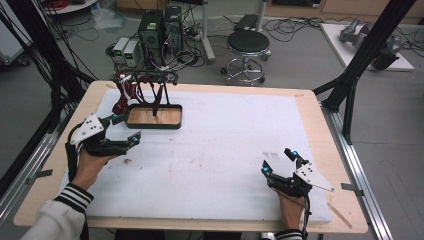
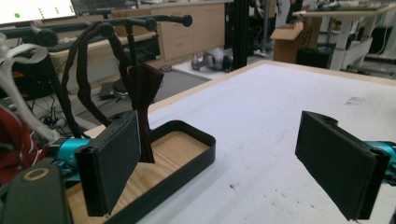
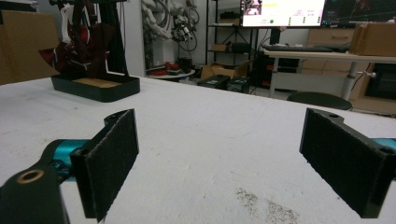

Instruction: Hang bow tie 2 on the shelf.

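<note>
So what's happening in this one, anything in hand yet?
Nothing is held yet. A person has a gripper in each hand over a white-covered table. The left gripper, jaws open, sits right beside the black tray stand with a wooden floor, where dark red bow ties hang from the rack above. The right gripper rests open near the table's front right, far from the stand.
</note>
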Demonstrator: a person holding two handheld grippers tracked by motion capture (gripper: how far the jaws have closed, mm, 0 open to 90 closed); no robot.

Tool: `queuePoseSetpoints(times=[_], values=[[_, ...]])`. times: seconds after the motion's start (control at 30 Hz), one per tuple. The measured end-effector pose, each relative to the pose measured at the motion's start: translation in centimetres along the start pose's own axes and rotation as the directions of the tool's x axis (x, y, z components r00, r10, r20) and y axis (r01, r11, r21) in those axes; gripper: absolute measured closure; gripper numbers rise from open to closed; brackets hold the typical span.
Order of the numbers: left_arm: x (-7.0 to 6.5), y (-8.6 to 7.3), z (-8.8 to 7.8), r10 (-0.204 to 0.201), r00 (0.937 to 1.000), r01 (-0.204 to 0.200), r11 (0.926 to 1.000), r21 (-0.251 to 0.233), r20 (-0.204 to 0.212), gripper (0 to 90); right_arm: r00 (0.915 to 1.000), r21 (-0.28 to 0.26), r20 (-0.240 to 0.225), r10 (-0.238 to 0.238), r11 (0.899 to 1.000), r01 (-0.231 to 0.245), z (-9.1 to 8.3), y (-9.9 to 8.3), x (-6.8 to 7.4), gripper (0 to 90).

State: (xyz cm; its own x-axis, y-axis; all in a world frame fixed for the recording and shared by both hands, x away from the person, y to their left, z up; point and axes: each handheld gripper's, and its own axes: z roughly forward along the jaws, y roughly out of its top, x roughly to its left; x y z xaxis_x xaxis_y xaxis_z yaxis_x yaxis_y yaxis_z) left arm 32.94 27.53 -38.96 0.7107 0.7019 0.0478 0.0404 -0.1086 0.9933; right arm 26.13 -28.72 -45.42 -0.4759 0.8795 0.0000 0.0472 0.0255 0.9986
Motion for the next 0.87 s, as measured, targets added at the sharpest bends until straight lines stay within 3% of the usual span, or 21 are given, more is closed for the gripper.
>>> queuePoseSetpoints(times=[0.17,0.4,0.5,0.67,0.73,0.87], values=[[-0.4,-2.0,-1.8,-0.047,0.9987,0.046,0.9974,-0.055,-0.017,14.7,1.0,-0.001,0.003,0.0,1.0,0.0,0.0,0.0,0.0,10.9],[-1.6,-4.5,-3.5,-0.038,0.9978,0.034,0.9967,-0.074,-0.055,14.7,1.0,-0.002,0.004,-0.001,1.0,0.001,0.0,0.0,0.0,10.9],[-2.2,-5.7,-4.0,-0.043,0.9961,0.035,0.994,-0.103,-0.078,14.8,1.0,-0.001,0.006,0.001,1.0,-0.001,0.0,0.0,0.1,10.9],[-2.4,-6.9,-4.4,-0.055,0.9929,0.043,0.9926,-0.113,-0.105,14.8,1.0,-0.004,0.007,0.004,1.0,-0.004,-0.1,0.0,0.1,10.9],[-2.5,-7.0,-4.7,-0.06,0.9917,0.043,0.989,-0.142,-0.114,14.8,0.9999,-0.007,0.008,0.008,1.0,-0.008,-0.1,0.0,0.0,10.9],[-2.5,-7.0,-4.7,-0.053,0.9917,0.036,0.9898,-0.138,-0.118,14.8,1.0,-0.013,0.008,0.001,1.0,0.0,-0.1,-0.1,0.0,10.9]])
